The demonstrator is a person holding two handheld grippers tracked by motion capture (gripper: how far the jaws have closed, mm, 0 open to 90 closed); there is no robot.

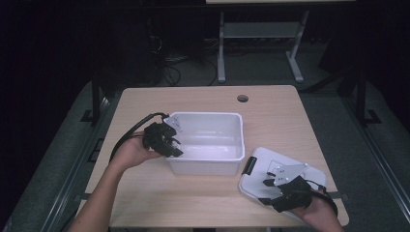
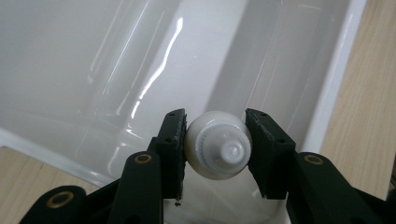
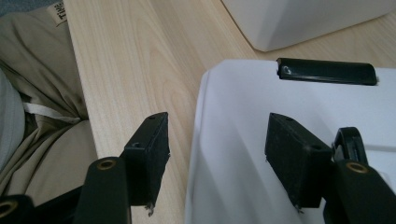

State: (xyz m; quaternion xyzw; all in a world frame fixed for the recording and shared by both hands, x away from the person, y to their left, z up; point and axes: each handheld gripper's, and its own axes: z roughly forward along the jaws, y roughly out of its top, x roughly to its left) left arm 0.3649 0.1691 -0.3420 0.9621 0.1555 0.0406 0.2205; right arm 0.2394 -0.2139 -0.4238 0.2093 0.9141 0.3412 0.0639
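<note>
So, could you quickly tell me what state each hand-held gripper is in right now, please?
Left hand-held gripper: shut on a small white capped bottle, above the white bin.
Right hand-held gripper: open, jaws straddling the white lid's edge.

White ribbed-cap bottle (image 2: 218,150) — cap toward the camera — held over the white bin (image 2: 140,60).

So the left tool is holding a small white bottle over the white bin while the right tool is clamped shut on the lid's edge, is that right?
Not quite: the right tool is open, its jaws apart astride the edge of the lid, as the right gripper view shows. The left tool does hold the small white bottle over the white bin.
</note>
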